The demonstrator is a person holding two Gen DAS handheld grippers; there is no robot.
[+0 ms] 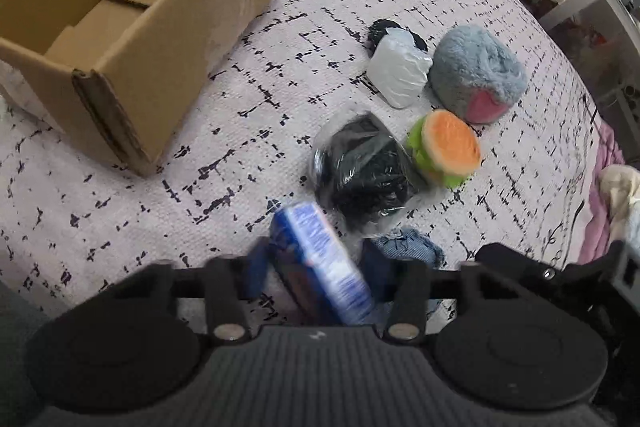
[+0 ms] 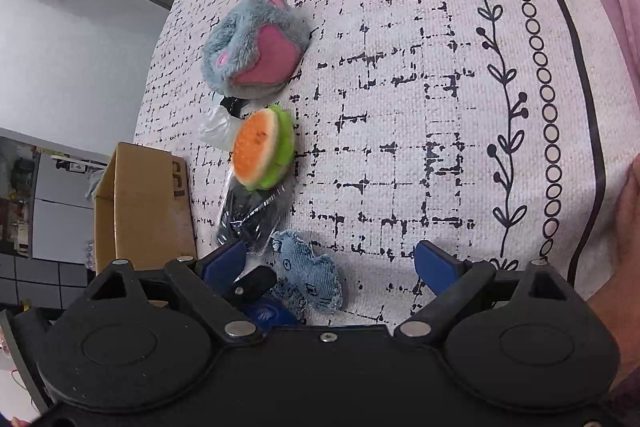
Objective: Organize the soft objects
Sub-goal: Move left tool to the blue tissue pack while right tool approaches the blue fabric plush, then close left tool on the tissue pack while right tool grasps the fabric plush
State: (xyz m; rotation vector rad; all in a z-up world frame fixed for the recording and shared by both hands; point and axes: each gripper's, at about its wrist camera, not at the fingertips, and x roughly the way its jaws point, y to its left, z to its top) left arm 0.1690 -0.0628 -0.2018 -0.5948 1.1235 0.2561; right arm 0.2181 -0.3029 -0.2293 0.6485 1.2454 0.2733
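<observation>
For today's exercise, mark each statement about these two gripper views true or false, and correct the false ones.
1. The left gripper holds a blue and white packet. True.
2. The cardboard box is full of toys. False: only its cardboard bottom shows inside.
3. The right gripper is open. True.
4. The orange and green plush lies inside the box. False: it lies on the patterned cover.
5. The grey and pink plush is in the right gripper. False: it lies on the cover.
</observation>
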